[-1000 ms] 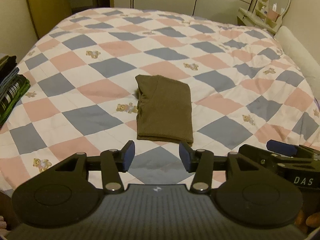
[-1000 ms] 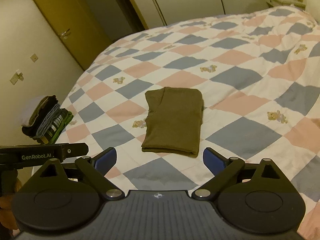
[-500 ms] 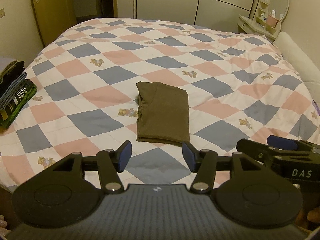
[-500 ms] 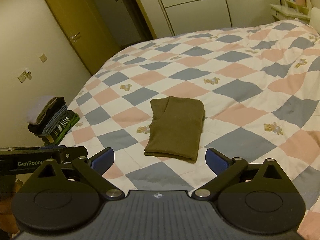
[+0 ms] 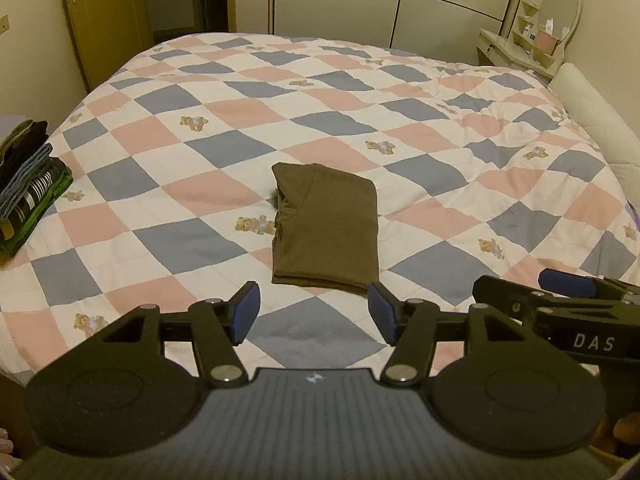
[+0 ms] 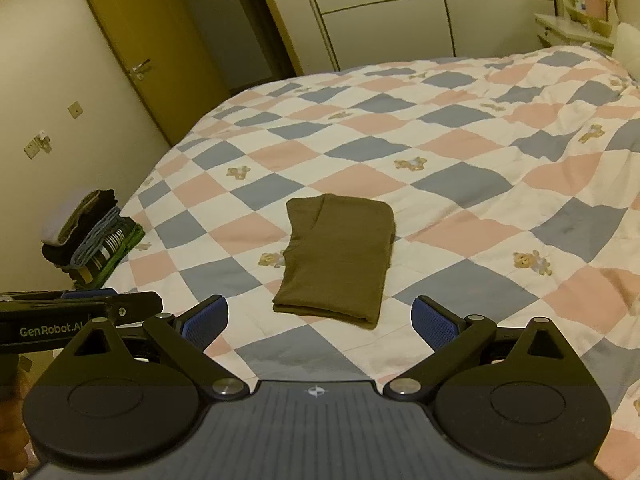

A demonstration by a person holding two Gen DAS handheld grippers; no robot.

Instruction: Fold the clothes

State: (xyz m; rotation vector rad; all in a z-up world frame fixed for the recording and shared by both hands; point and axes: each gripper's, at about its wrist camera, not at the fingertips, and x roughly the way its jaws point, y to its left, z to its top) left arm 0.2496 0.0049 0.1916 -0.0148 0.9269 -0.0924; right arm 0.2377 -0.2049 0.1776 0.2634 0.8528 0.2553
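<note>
Item 1. Olive-brown knit garment, folded into a flat rectangle (image 5: 326, 226): lies near the centre of the left wrist frame on the quilt, long side running away from the camera, a curved fold line visible across its upper half. In the right wrist view it (image 6: 340, 264) sits just left of centre. Nothing touches it.

Item 2. Checked quilt of pink, grey-blue and white squares with small teddy-bear prints (image 5: 200, 240): covers the whole bed and fills most of both frames.

Item 3. Left gripper, black two-finger frame with blue pads (image 5: 313, 316): lower centre of the left wrist frame, jaws apart and holding nothing, held above the quilt just short of the garment's near edge. Its side also shows at the lower left of the right wrist frame, lettered "GenRobot.AI".

Item 4. Right gripper, black frame with blue textured pads (image 6: 319, 322): lower centre of the right wrist frame, jaws spread wide and holding nothing. Its side appears at the lower right of the left wrist frame, marked "DAS".

Item 5. Stack of folded clothes in dark, blue, striped and green layers (image 5: 28, 184): left edge of the left wrist frame, at the bed's side; also at the left of the right wrist frame (image 6: 94, 240).

Item 6. Yellow-brown wooden door with metal handle (image 6: 140, 40): upper left.

Item 7. White dressing table with oval mirror (image 5: 536, 32): upper right.
</note>
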